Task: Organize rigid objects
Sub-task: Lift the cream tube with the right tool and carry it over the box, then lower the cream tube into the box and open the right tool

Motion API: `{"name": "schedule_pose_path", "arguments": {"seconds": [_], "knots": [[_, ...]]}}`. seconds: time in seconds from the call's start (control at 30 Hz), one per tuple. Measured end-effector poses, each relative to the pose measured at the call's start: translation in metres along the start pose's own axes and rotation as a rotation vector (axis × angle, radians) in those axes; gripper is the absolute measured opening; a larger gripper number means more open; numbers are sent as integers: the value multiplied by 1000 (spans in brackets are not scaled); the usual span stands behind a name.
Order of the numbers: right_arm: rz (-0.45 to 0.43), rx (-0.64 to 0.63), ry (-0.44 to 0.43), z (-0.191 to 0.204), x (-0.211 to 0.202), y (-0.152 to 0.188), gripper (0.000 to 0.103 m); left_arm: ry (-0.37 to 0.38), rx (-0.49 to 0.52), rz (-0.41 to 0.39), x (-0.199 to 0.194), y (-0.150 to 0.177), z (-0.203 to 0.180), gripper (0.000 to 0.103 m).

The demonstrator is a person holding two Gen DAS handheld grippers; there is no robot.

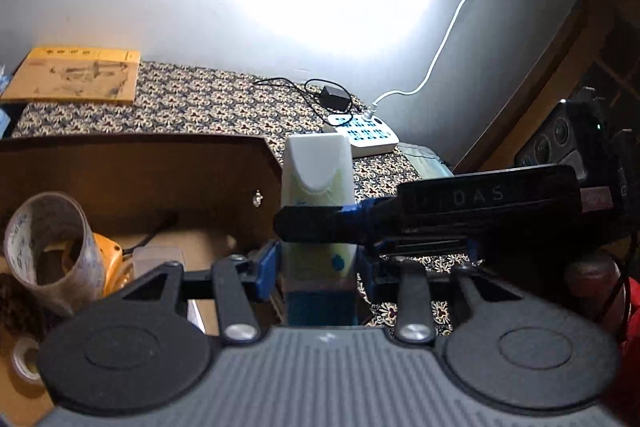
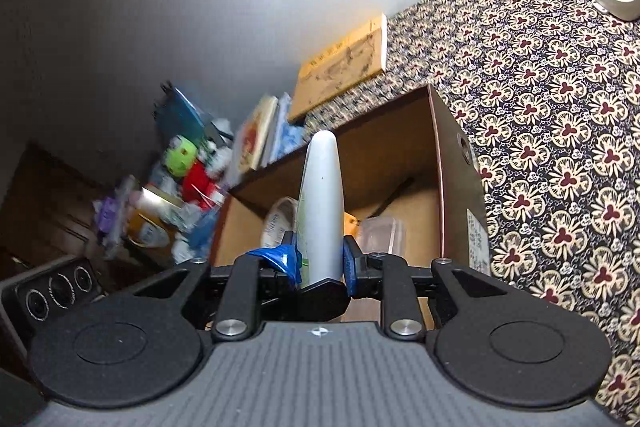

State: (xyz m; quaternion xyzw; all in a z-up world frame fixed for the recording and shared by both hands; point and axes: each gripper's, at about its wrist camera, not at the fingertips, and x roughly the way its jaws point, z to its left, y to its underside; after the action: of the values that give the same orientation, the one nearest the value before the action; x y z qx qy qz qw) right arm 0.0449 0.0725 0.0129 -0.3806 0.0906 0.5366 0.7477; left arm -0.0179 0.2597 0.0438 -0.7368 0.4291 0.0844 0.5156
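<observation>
A tube with a white cap, pale green body and blue base point(image 1: 318, 171) stands upright between the blue pads of my left gripper point(image 1: 316, 267), which is shut on its lower part. My right gripper point(image 1: 320, 223) reaches in from the right and crosses the tube's middle. In the right wrist view the same tube point(image 2: 322, 195) shows edge-on, and my right gripper point(image 2: 322, 261) is shut on it. Just left of the tube is an open cardboard box point(image 1: 140, 163). It holds a tape roll point(image 1: 52, 247), a yellow object point(image 1: 110, 263) and a clear plastic container point(image 2: 382, 233).
A floral cloth point(image 2: 560, 131) covers the surface. On it lie a yellow-brown flat package point(image 1: 76, 75), a white power strip point(image 1: 362, 135) with a white cable, and a black adapter point(image 1: 334, 97). Books and toys point(image 2: 188, 167) are piled beyond the box. Wooden furniture point(image 1: 580, 67) stands at right.
</observation>
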Motion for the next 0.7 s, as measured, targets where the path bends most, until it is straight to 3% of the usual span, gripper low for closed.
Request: {"name": "schedule_pose_path", "arguments": {"seconds": [0.2,0.37,0.5,0.7], "knots": [[140,-108,193,11,38,-3,5,-9,-99,77,22,7,29,35],[197,-183,339,22,58,1,4,-33,-109,143,33,16,35,34],[198,-191,397,24,61,-1,3,-31,-112,162,37,16,37,34],[154,-170,394,21,54,1,4,-61,-87,165,37,14,39,34]]}}
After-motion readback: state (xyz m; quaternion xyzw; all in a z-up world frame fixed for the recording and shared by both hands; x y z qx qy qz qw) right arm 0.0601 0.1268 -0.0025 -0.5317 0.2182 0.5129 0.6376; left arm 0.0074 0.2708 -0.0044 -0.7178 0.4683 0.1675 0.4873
